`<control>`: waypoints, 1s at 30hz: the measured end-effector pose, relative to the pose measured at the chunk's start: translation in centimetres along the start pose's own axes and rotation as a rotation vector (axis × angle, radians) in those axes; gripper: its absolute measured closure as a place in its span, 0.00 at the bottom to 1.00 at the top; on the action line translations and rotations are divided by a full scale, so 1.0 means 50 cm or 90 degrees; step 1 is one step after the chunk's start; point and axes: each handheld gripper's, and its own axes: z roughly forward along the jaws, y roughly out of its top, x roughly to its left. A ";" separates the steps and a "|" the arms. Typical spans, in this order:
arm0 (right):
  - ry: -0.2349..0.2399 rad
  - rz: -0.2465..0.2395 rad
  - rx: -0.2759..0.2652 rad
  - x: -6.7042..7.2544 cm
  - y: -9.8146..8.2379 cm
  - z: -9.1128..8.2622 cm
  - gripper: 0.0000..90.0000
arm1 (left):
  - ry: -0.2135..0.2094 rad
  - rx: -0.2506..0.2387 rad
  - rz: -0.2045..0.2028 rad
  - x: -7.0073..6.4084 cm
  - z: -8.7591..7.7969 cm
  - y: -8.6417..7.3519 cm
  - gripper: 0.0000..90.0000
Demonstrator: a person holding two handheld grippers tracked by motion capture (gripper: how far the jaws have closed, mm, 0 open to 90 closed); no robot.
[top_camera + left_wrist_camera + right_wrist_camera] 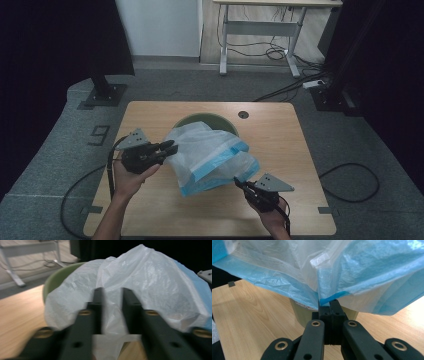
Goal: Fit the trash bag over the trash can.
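Note:
A white plastic bag with blue edging (210,155) is draped over a green bin (200,120) on the wooden table (280,130). My left gripper (172,147) is at the bag's left side, lifted off the table. In the left gripper view the white bag (150,285) runs between the jaws of the left gripper (112,290), which pinch a fold of film in front of the bin's rim (57,277). My right gripper (239,182) is at the bag's near right corner. It (329,301) is shut on the bag's blue hem (362,270), with the bin (298,312) behind.
A round cable hole (243,114) sits near the table's far edge. Beyond the table are a white-legged desk (260,20) with floor cables, and black stands at the left (102,87) and right (332,95). Bare wood lies along the near edge between my hands.

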 end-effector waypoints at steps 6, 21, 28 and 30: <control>0.015 -0.019 0.009 0.016 -0.021 -0.008 0.98 | 0.009 -0.031 -0.041 0.022 -0.003 -0.003 1.00; -0.015 0.006 -0.109 -0.048 0.006 -0.174 0.66 | 0.010 -0.033 -0.059 0.039 -0.016 -0.018 1.00; -0.057 0.006 -0.109 -0.116 0.075 -0.142 0.65 | 0.010 -0.024 -0.066 0.043 -0.008 -0.022 1.00; -0.054 0.010 -0.103 -0.124 0.081 -0.129 0.65 | 0.010 -0.021 -0.065 0.044 -0.008 -0.023 1.00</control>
